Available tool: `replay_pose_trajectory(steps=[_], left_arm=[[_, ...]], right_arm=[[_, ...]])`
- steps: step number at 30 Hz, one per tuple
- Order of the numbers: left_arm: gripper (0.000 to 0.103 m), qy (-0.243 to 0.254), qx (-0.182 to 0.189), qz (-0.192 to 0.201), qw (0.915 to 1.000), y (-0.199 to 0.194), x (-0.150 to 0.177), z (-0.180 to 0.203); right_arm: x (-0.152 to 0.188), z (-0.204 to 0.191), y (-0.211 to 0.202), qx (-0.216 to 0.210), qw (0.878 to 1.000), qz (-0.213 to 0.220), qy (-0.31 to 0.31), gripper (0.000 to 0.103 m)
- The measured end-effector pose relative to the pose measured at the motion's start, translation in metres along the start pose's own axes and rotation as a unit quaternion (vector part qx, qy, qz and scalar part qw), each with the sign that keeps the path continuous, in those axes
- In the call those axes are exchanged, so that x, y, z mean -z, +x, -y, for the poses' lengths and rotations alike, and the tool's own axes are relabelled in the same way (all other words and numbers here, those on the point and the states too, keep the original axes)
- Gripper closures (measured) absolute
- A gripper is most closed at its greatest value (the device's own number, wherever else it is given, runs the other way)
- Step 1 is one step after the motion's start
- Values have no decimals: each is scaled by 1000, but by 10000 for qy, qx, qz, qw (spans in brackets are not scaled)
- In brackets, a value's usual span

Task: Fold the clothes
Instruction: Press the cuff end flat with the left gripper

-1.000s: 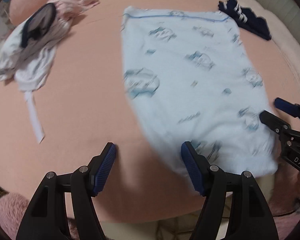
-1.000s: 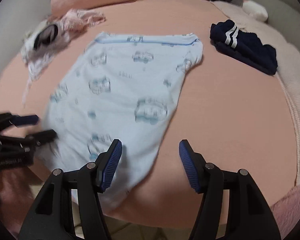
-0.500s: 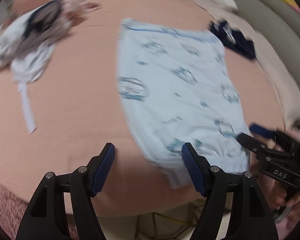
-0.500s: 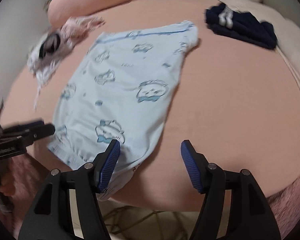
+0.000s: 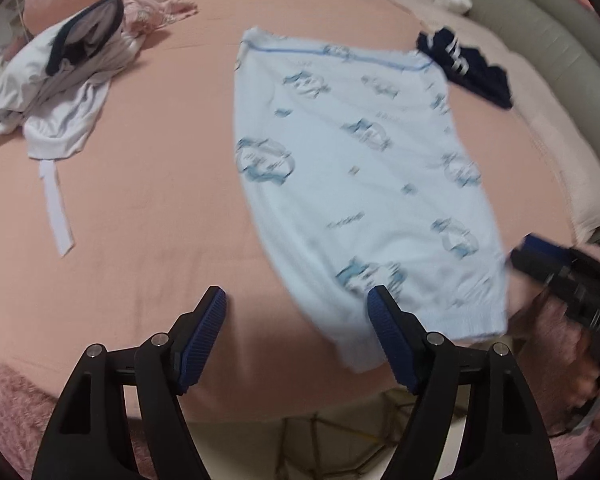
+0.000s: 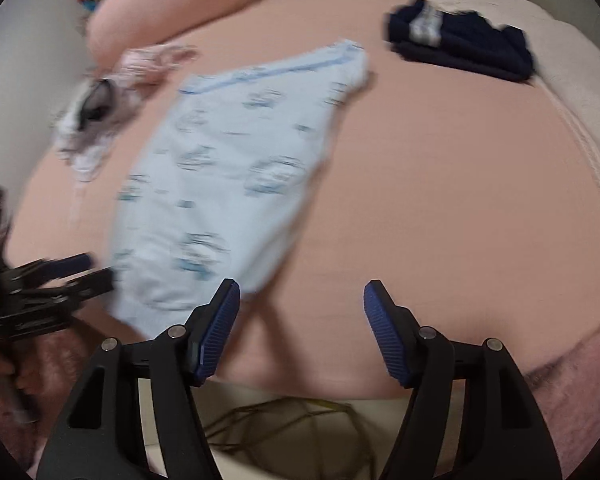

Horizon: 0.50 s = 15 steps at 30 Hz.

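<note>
On the left of the pink bed I see a heap of pale clothes; my left tongs have just been opening, empty. The light-blue printed garment lies flat mid-bed, a navy garment beyond, and my right tongs have also just been opening, empty.

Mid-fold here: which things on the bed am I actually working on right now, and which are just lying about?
In the job:
- light blue printed garment, spread flat
- left gripper, open, empty, jaws just opening
- right gripper, open, empty, jaws just opening

Lying about:
- white and grey clothes pile
- pale pink garment
- navy striped garment
- pink pillow
</note>
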<state>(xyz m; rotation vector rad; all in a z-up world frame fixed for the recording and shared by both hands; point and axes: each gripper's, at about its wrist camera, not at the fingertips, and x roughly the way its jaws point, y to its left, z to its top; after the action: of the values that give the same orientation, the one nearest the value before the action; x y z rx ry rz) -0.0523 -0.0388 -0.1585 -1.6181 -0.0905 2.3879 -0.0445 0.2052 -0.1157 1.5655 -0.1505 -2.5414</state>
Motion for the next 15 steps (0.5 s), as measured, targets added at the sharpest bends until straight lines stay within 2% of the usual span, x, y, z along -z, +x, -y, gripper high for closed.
replay_pose_trajectory(steps=[2,4,6,9,10,13,15], left_arm=[[27,48,-141,-137,9998,11,1,0],[27,127,-352,-292,9989,18,6,1],[27,86,-348,-296,9989,16,8,-1],[27,-1,-284,-258,9993,15,8,-7],[27,-59,-230,-194,9995,14,8,-8],[27,-167,-97,-3,9998,9,5,-8],[27,-176,-74,83,9998,8,3,-7]], right_arm=[[0,-13,2,-124,9996,-9,-245,37],[3,-19,14,39,9991,-263,-343,37],[5,-10,19,-10,9991,-372,-202,37],[7,9,14,320,9987,-391,-28,36],[9,15,14,414,9984,-386,18,38],[4,31,8,98,9987,-166,466,39],[-6,31,4,25,9988,56,480,39]])
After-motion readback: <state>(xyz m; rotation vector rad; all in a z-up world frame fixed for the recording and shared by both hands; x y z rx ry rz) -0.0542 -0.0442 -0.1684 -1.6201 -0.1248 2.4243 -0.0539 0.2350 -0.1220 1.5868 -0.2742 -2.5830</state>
